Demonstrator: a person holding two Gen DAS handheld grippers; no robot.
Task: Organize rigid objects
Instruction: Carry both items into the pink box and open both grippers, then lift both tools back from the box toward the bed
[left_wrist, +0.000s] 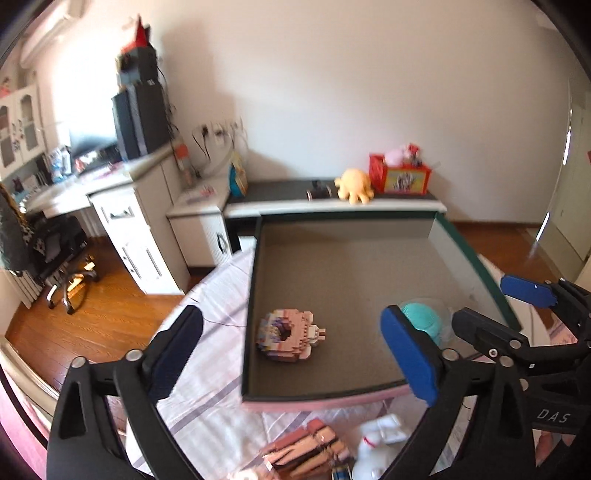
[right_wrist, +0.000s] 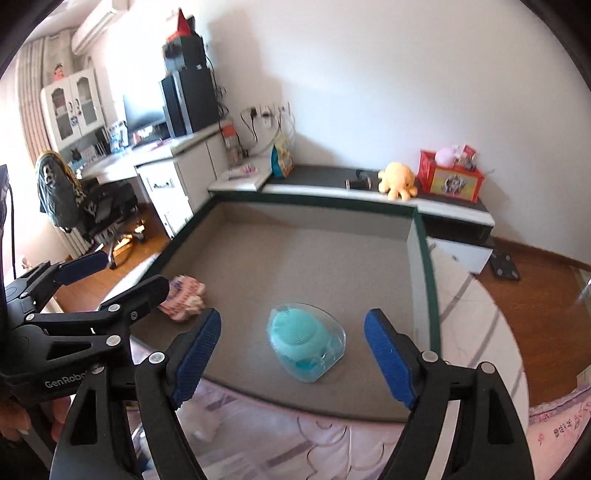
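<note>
While 2 items already lie inside the shallow grey tray (right_wrist: 421, 258) on the bed, a pink block model (left_wrist: 290, 336) at its left and a teal brush in clear packaging (right_wrist: 308, 341) at centre, more remains. Both claws, left claw (left_wrist: 295, 363) and right claw (right_wrist: 295, 356), hang spread and empty. Another block model (left_wrist: 306, 450) and a white toy (left_wrist: 380, 441) wait on the bedsheet, lower frame.

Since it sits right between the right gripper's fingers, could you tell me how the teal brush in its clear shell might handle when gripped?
The teal brush sits in a glossy clear shell, so the pads may slip. The thin shell looks likely to flex if squeezed. It seems light, and its domed shape might rock when nudged on the tray.
</note>
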